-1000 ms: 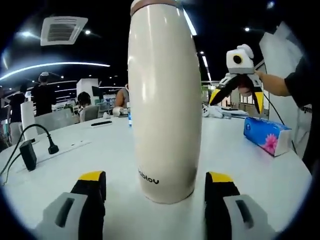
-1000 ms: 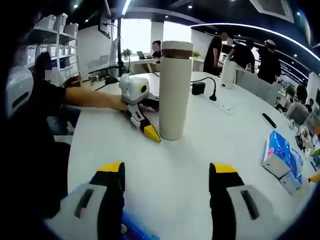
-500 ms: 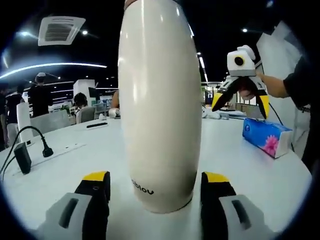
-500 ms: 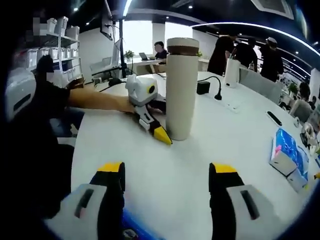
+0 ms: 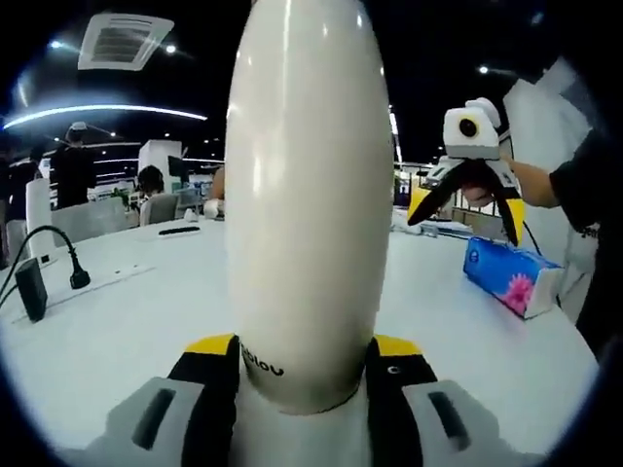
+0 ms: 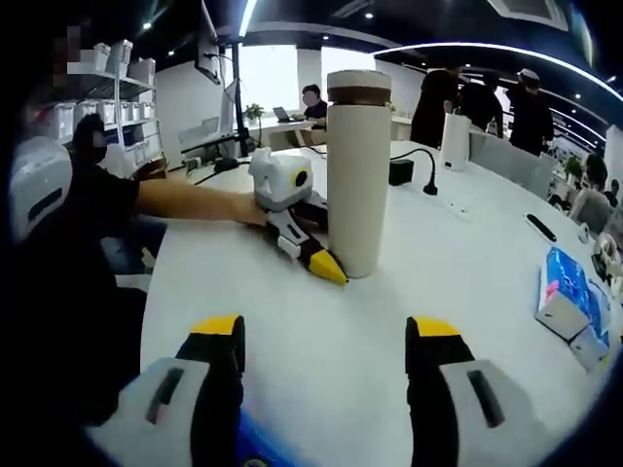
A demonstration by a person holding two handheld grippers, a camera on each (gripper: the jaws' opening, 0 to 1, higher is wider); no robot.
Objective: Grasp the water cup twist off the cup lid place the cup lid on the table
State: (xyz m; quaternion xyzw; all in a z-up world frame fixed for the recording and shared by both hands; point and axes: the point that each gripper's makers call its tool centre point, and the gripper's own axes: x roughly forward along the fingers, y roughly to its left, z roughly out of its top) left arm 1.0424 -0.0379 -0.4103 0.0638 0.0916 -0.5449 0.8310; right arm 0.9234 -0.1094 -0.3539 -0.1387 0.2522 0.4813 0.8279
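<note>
Left gripper (image 5: pixel 304 362) has its yellow-tipped jaws against both sides of the water cup (image 5: pixel 310 195) near its base, clamped on it; the cup stands upright on the white counter (image 5: pixel 127 321) with its brown-banded cup lid (image 6: pixel 358 88) on top. Right gripper (image 6: pixel 325 336) hangs above the counter with jaws wide apart, holding nothing, well short of the cup. Bare counter lies between them; a blue tissue pack (image 5: pixel 511 278) sits off to the side near the counter edge, power strip (image 6: pixel 450 204) beyond the cup.
</note>
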